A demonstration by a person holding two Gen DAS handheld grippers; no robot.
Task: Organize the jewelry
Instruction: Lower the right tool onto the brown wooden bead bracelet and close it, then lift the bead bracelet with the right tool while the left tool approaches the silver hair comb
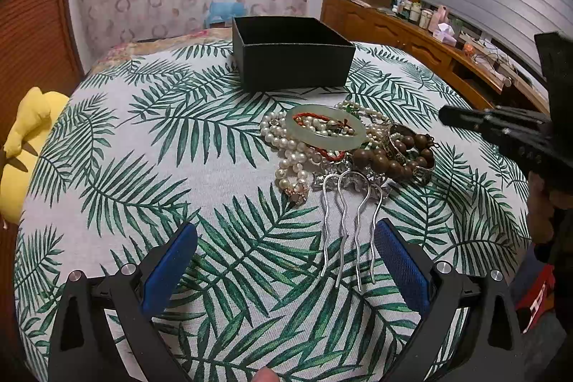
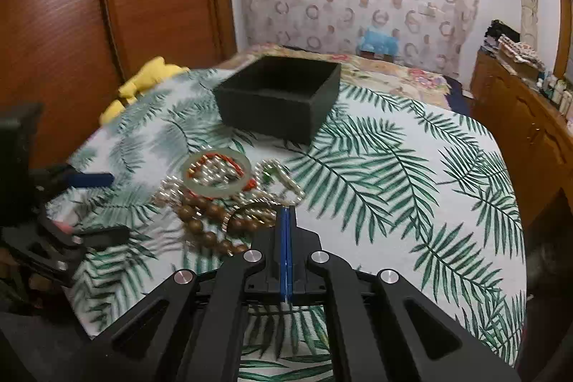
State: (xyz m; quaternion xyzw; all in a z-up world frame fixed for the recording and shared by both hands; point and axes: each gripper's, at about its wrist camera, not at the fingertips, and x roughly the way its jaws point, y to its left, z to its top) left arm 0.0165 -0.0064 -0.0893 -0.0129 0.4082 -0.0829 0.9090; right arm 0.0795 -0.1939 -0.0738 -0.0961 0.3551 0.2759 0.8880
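A pile of jewelry lies on the leaf-print cloth: a pale jade bangle, pearl strands, brown wooden beads and a silver hair comb with its prongs toward me. An open black box stands behind the pile. My left gripper is open, its blue pads either side of the comb's prongs, above the cloth. My right gripper is shut and empty, its tip just beside the wooden beads; it also shows in the left wrist view.
A yellow plush toy lies at the table's left edge. A wooden sideboard with bottles and clutter runs along the right wall. A wooden wardrobe stands left.
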